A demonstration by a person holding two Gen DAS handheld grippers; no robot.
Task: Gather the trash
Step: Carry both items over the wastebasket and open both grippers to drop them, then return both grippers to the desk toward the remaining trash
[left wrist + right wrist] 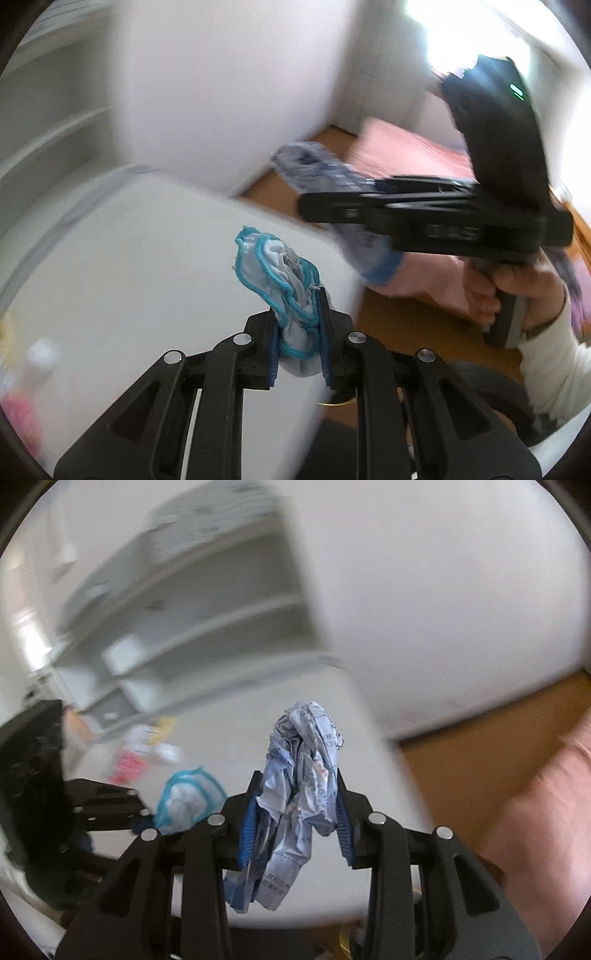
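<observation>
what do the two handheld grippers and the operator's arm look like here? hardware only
Both grippers are black: slotted linkage arms with round silver pins, and fingers faced with ribbed blue pads. In the left wrist view the right gripper shows side-on as a long black body, with blurred pale lettering, a tall black housing with a small green light, and a grey-and-black handle. The hand gripping it wears a white sleeve.

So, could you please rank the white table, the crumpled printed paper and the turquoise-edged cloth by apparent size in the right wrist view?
1. White table.
2. Crumpled printed paper, enlarged by nearness in the right claw.
3. Turquoise-edged cloth, blurred and partly hidden.
</observation>
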